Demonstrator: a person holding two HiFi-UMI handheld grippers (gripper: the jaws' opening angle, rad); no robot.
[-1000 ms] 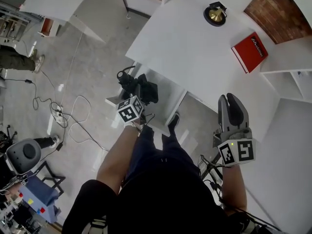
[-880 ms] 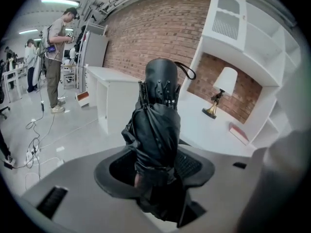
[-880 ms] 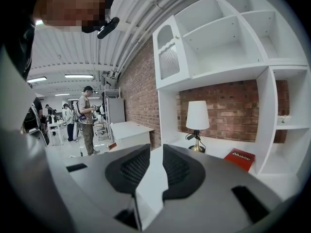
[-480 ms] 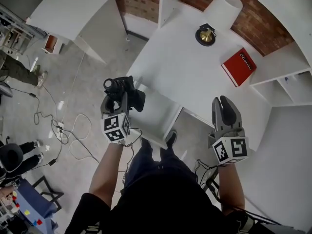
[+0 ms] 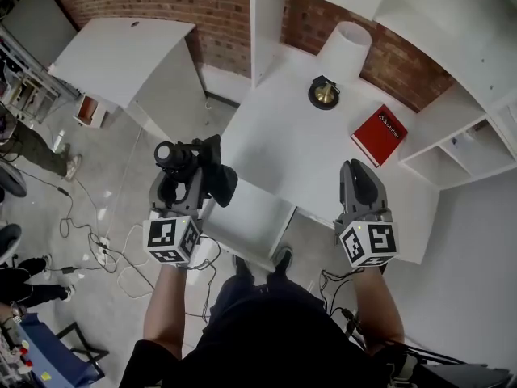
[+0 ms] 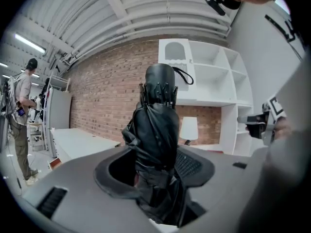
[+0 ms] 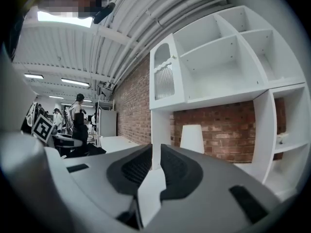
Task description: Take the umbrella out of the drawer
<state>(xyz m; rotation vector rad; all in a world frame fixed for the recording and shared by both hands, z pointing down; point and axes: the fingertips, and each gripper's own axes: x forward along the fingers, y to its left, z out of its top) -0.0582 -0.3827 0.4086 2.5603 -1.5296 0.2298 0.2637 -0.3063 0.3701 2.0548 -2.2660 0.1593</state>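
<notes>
A black folded umbrella is clamped in my left gripper, held up at the left of the open white drawer, clear of it. In the left gripper view the umbrella stands upright between the jaws of the left gripper, its strap end on top. My right gripper hovers over the desk's near right edge. In its own view the right gripper has nothing between its jaws, which are closing with only a narrow gap left.
The white desk carries a red book, a small brass bell and a white lamp shade at the back. White shelves stand to the right. Cables lie on the floor at the left, where people stand.
My left gripper has risen with the umbrella from down by the drawer to desk height and rolled. My right gripper rose a little and its jaws narrowed.
</notes>
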